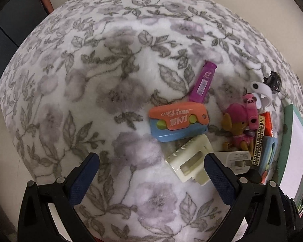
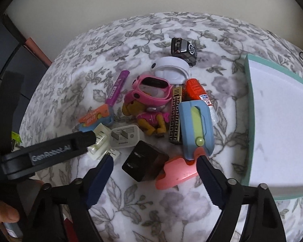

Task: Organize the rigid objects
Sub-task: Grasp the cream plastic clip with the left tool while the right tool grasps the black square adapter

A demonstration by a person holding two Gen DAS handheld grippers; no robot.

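Right wrist view: our right gripper (image 2: 154,159) gapes over the black charger (image 2: 144,162); our left gripper (image 1: 151,159), also spread, touches the cream toy (image 1: 188,159). Closing may snag the pink blade (image 2: 177,173) beside our right finger.

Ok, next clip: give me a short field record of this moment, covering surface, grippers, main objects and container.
surface: floral fleece blanket
left gripper: open, jaws wide, its right finger at the cream plastic knife toy
right gripper: open, above the black plug adapter and pink toy piece
pile: orange-and-blue carrot knife toy, purple tube, pink-hatted puppy figure, white plug adapter, gold patterned lighter, black toy car
container: teal-rimmed white box, right of the pile; nothing visible in the part shown
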